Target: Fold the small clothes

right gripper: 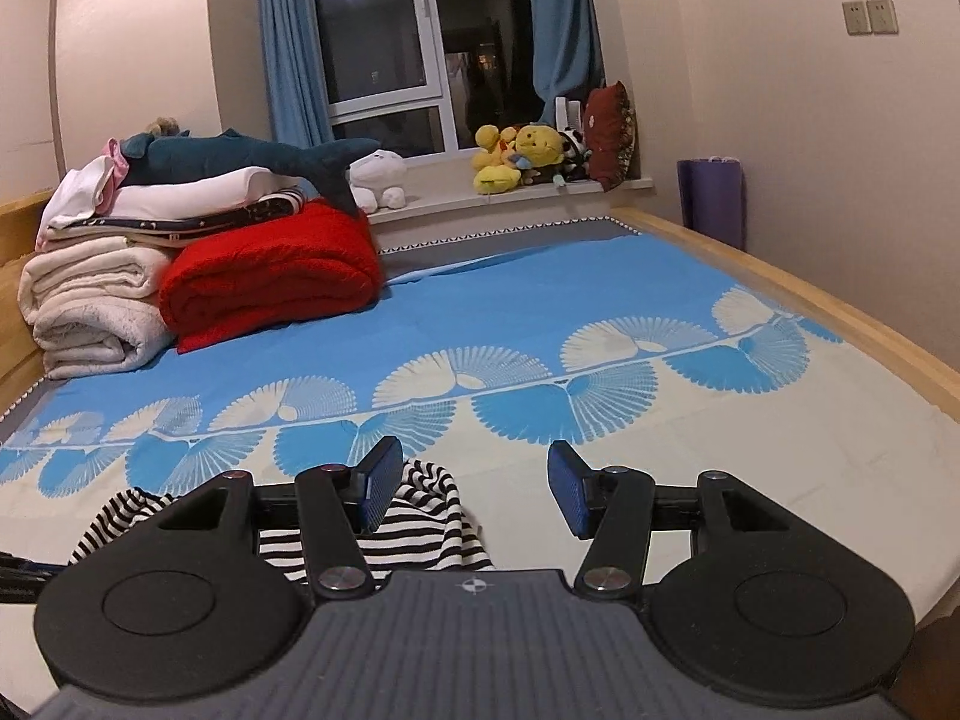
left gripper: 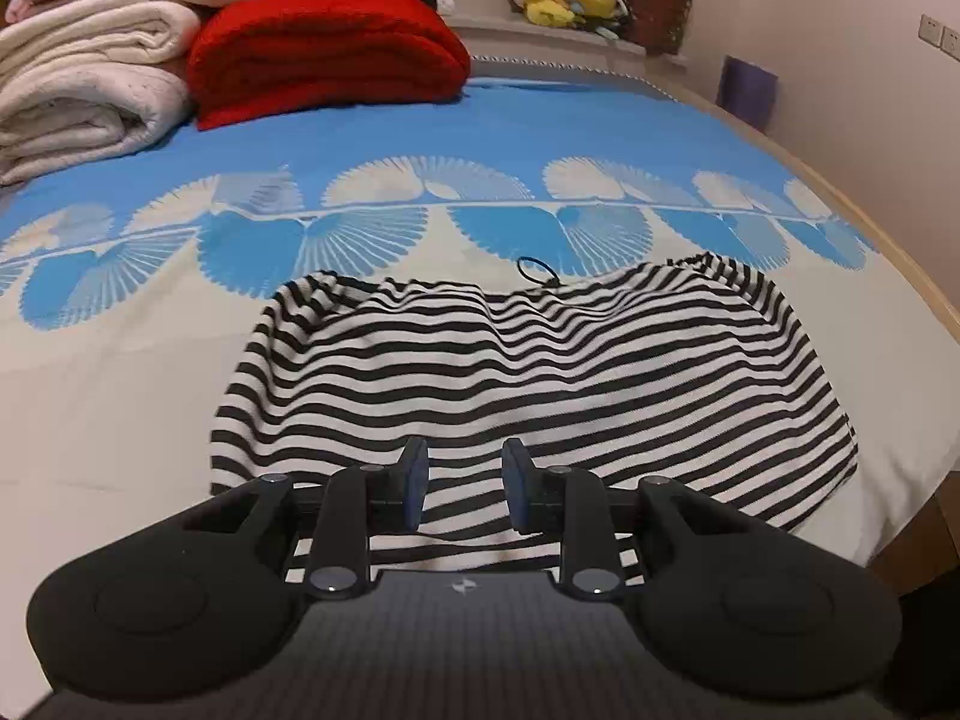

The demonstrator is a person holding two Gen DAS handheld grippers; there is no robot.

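Striped garment (left gripper: pixel 528 372) on bedspread (left gripper: pixel 120 420): soft, light, limp, likely to sag. Best pinched at near hem corners. Left gripper (left gripper: pixel 463 489) and right gripper (right gripper: pixel 474 492) both spread apart, holding nothing.

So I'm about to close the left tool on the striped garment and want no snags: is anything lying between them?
Nothing visible does. The left tool hangs open directly over the near part of the black-and-white striped garment. A thin black loop lies at its far edge, well away from the tool.
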